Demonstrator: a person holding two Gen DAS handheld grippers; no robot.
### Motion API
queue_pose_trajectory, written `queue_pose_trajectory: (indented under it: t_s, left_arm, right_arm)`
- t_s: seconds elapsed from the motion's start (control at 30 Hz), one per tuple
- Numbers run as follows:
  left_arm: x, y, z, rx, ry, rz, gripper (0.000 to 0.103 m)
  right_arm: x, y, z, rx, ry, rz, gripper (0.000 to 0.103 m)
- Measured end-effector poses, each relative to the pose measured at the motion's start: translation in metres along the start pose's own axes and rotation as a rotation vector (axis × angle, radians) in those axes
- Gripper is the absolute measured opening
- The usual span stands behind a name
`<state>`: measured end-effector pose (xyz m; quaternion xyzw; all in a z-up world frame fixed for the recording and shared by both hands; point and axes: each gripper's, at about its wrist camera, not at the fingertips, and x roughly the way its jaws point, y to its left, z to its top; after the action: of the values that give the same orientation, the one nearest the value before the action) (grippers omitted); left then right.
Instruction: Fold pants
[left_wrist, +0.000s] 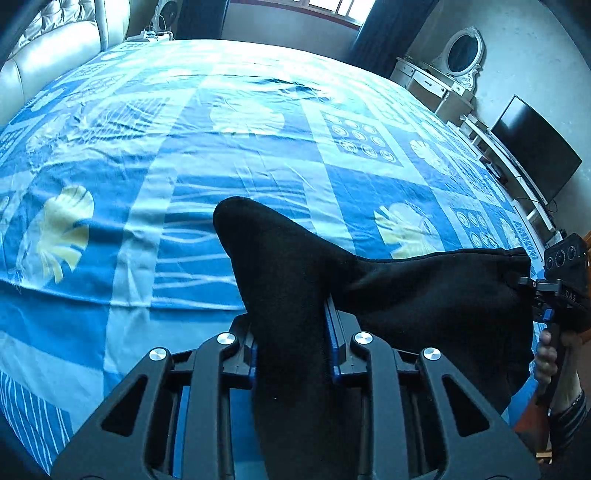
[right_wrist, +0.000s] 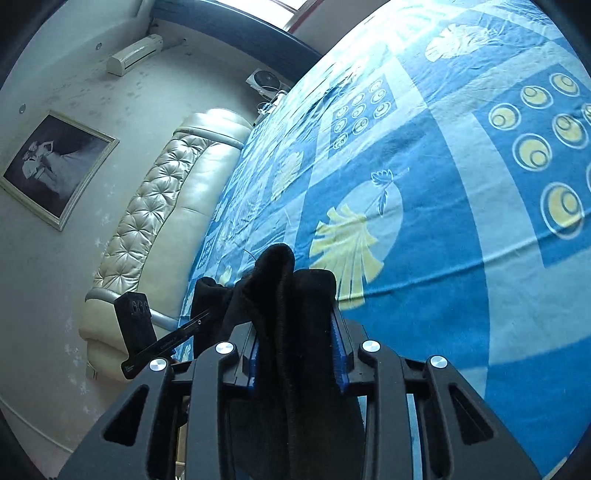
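Black pants (left_wrist: 424, 291) hang stretched between my two grippers above the bed. My left gripper (left_wrist: 291, 332) is shut on a thick bunch of the black cloth, which sticks up past the blue-padded fingers (left_wrist: 334, 332). The cloth runs right to my right gripper (left_wrist: 532, 284), held by a person's hand (left_wrist: 550, 354). In the right wrist view my right gripper (right_wrist: 297, 339) is shut on a folded bunch of the black pants (right_wrist: 284, 280). The left gripper's body (right_wrist: 136, 325) shows at the lower left there.
A blue patterned bedsheet (left_wrist: 184, 166) covers the wide bed below. A padded cream headboard (right_wrist: 166, 206) and a framed picture (right_wrist: 55, 166) stand on one side. A white dresser with an oval mirror (left_wrist: 461, 51) and a dark screen (left_wrist: 535, 147) line the other side.
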<state>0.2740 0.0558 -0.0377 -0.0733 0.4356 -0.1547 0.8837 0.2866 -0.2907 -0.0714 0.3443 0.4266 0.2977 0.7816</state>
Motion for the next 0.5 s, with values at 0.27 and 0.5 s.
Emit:
queue_pose_trajectory:
  t_s: [0.27,0.5]
  left_arm:
    - [0.036,0.016,0.006,0.004,0.023,0.087,0.029]
    - [0.038,0.017,0.003,0.006,0.013,0.089,0.033]
  right_arm:
    - [0.038,-0.039,0.012,0.083,0.033,-0.045,0.031]
    - [0.039,-0.052,0.007,0.125,0.026,-0.001,0.031]
